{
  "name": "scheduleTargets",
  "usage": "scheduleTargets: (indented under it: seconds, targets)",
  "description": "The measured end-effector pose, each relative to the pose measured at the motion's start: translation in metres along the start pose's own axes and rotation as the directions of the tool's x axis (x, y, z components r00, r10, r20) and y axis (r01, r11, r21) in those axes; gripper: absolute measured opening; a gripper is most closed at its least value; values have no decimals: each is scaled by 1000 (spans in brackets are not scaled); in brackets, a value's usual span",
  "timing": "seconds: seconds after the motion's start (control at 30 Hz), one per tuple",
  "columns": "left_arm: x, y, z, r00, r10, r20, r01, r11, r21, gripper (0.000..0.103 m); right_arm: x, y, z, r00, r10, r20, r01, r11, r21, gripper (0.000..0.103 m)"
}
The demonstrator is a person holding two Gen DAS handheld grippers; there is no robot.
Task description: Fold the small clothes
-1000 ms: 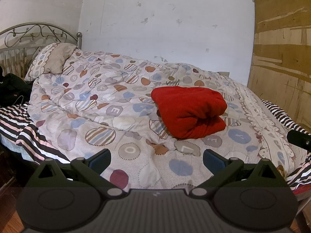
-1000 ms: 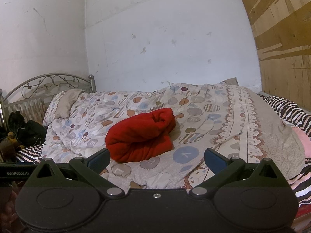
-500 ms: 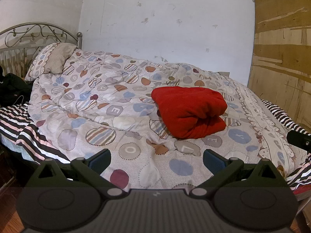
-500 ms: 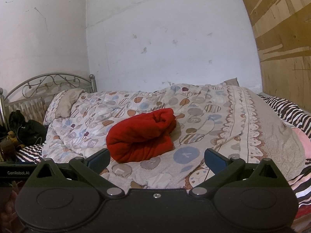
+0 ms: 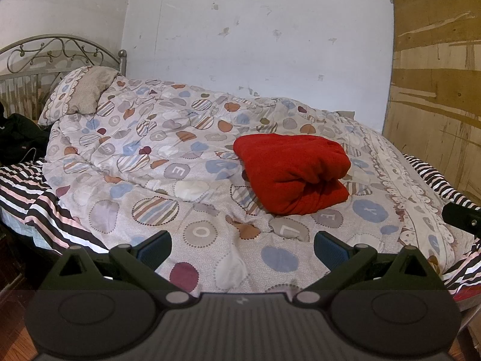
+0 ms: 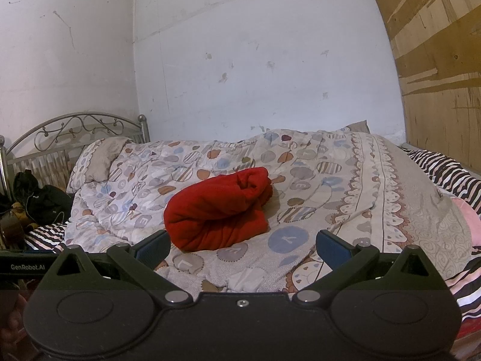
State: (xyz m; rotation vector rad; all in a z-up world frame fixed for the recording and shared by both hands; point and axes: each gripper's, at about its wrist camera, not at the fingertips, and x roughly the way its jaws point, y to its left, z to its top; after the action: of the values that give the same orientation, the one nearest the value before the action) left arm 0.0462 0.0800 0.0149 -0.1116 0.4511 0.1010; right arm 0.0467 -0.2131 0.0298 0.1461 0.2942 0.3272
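A red garment [image 5: 293, 173] lies folded into a thick bundle on the patterned quilt [image 5: 168, 162] of a bed. My left gripper [image 5: 242, 249] hovers near the bed's front edge, short of the bundle, open with nothing between its blue-padded fingers. In the right wrist view the same red garment [image 6: 218, 210] rests left of centre on the quilt [image 6: 315, 180]. My right gripper [image 6: 242, 248] is open and empty too, held back from the bundle. The left device's black body [image 6: 21, 267] shows at the left edge there.
A metal headboard [image 5: 57, 51] and a pillow [image 5: 81, 93] stand at the far left. Dark clothing [image 6: 39, 201] is heaped beside the bed's left side. Striped sheet [image 5: 27, 192] edges the mattress. A plywood wall [image 5: 436, 75] runs along the right, a white wall behind.
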Motion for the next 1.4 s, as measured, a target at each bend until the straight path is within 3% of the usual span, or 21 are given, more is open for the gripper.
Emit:
scheduleTargets:
  seconds: [0.6,1.0,1.4]
  targets:
    - [0,-2,-4,1000,-22,-13,22,1000,-9,103,0,-1,-1,1000,7,-9,-7,1000,-2,103]
    - [-2,-11,-2,997,72,4,-72,997,22,103,-1,-4,-3,1000,10,-17,-10,1000,0,103]
    - [-4,-4,0,998,58,1,-57,998,-7,103,1,-9,-5,999,10,-33,-10,1000,8,103]
